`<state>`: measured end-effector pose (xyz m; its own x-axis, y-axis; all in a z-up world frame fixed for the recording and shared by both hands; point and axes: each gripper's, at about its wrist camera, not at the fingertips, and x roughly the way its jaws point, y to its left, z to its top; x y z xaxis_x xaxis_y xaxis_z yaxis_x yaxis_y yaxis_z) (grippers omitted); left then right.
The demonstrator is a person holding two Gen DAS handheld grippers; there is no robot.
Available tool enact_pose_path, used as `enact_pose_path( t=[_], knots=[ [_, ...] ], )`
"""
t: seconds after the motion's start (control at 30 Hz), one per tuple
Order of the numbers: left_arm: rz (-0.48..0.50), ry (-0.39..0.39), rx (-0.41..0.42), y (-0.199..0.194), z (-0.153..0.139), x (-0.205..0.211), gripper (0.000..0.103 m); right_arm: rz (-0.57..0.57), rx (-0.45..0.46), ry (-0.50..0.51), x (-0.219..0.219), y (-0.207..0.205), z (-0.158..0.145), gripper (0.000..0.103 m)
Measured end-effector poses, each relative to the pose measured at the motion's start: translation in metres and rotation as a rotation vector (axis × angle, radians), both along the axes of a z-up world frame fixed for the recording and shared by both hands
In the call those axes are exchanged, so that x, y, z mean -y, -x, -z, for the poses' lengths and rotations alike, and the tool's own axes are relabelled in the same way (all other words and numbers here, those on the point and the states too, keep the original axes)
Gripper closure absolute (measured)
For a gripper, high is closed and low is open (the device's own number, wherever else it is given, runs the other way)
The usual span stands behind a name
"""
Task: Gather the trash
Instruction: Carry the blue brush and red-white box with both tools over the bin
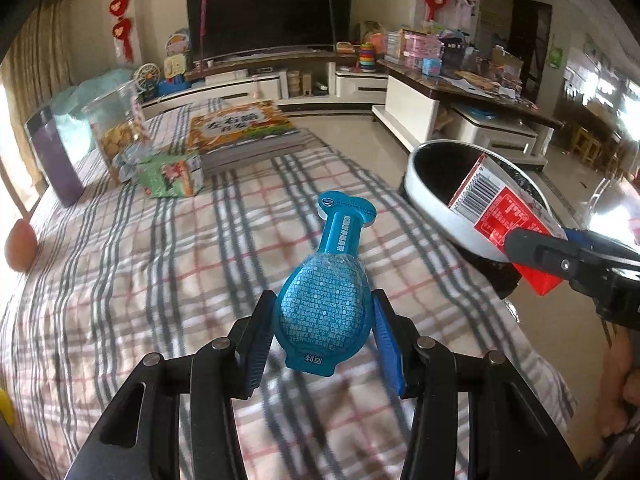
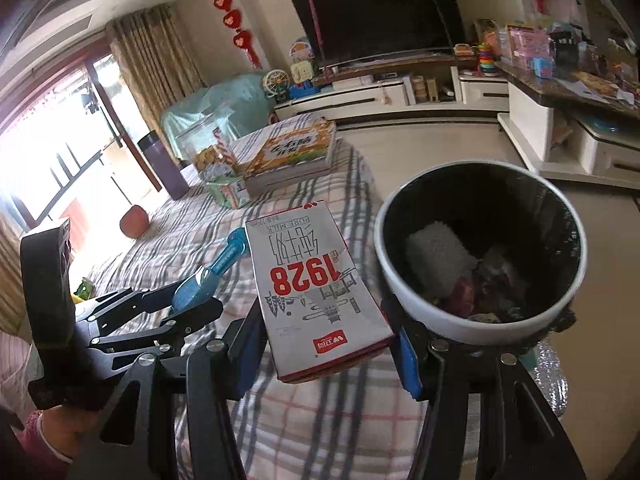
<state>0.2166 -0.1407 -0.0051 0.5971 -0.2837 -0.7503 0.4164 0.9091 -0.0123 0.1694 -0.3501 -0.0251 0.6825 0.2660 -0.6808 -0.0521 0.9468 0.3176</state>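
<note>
Plaid-covered table (image 1: 160, 264) beneath me, white-rimmed trash bin (image 2: 404, 276) just beside its edge, milk carton (image 2: 316, 292) clamped in my right gripper (image 2: 324, 348) near the bin's rim, blue bottle-shaped packet (image 1: 324, 304) pinched in my left gripper (image 1: 320, 344) over the cloth.

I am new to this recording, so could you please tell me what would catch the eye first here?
The left gripper is shut on a blue bottle-shaped packet over the checked tablecloth. The right gripper is shut on a milk carton printed 1928. Just right of the carton stands a white-rimmed bin with trash already inside.
</note>
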Motion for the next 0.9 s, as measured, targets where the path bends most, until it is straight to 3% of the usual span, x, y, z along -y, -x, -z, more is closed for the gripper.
enact_pose_path(
  t=[0.9],
  knots=[
    [0.116,-0.016,-0.001,-0.012,0.004,0.061,0.057,0.134,-0.011,0.015,0.07,0.014,-0.004,0.047]
  ],
)
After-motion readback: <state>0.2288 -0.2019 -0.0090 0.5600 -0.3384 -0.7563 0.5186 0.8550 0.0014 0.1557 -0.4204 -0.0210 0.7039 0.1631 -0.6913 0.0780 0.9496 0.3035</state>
